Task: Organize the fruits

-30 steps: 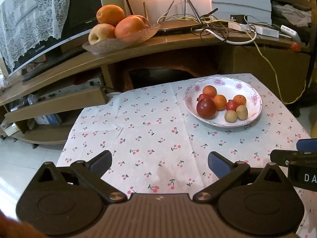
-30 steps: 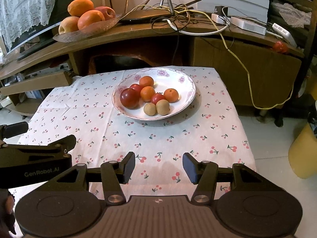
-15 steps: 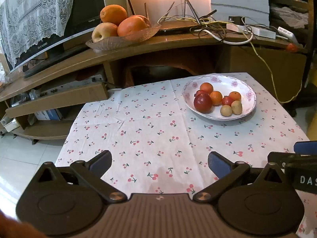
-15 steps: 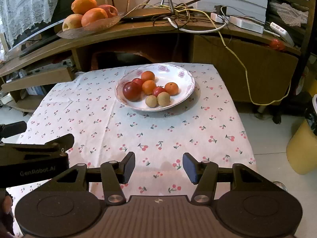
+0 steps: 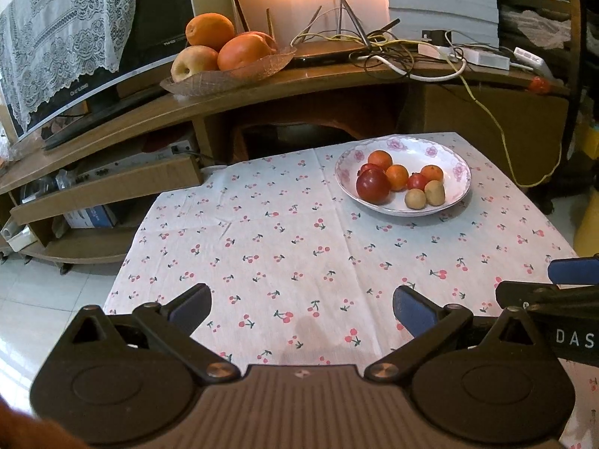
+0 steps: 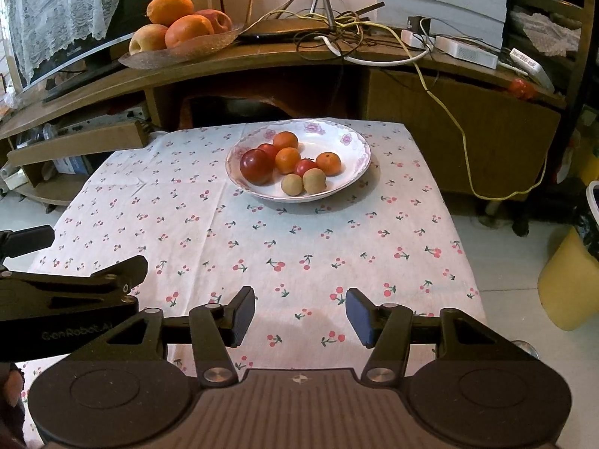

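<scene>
Your left gripper (image 5: 299, 308) spread, empty; right gripper (image 6: 299, 316) spread, empty. Plate (image 6: 346, 181) level; round fruits (image 6: 288, 161), no long axis.

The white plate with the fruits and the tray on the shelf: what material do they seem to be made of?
White plate: probably glazed ceramic or porcelain, since it is glossy with printed pink flowers on the rim. Tray on the shelf: likely clear glass or plastic, translucent with leaf-like veins; I cannot tell which.

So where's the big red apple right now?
The red apple sits at the left edge of the fruit pile in the floral plate on the table's far side, touching an orange in the right wrist view.
</scene>
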Action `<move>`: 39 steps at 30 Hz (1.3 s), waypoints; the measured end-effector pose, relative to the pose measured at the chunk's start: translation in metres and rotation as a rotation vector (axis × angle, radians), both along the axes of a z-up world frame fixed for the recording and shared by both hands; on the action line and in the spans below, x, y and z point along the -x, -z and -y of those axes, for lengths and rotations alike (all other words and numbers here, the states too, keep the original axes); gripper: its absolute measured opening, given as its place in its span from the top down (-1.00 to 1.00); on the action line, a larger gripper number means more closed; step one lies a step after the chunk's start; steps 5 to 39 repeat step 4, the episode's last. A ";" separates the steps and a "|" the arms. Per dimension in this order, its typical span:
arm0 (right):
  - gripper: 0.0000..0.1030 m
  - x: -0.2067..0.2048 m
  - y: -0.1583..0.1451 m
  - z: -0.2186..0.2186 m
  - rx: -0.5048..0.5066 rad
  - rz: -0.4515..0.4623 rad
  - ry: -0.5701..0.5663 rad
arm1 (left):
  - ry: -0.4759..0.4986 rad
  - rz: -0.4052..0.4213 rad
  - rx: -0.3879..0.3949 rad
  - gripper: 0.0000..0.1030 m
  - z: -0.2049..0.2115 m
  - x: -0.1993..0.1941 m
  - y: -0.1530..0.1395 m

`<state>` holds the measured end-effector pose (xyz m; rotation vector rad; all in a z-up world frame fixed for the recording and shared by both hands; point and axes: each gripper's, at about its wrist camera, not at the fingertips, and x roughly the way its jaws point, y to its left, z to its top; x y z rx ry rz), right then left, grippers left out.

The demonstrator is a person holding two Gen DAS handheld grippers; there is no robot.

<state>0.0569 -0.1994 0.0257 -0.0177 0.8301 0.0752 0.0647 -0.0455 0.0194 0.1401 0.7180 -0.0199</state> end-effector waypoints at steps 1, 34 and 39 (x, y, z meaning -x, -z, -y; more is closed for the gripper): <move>-0.07 0.001 0.000 0.000 0.002 0.001 -0.001 | 0.000 0.001 0.001 -1.00 0.000 0.000 0.000; -0.07 0.003 -0.001 -0.001 0.002 0.004 0.000 | 0.001 0.003 0.002 -1.00 0.000 0.001 -0.002; -0.07 0.003 -0.001 -0.001 0.002 0.004 0.000 | 0.001 0.003 0.002 -1.00 0.000 0.001 -0.002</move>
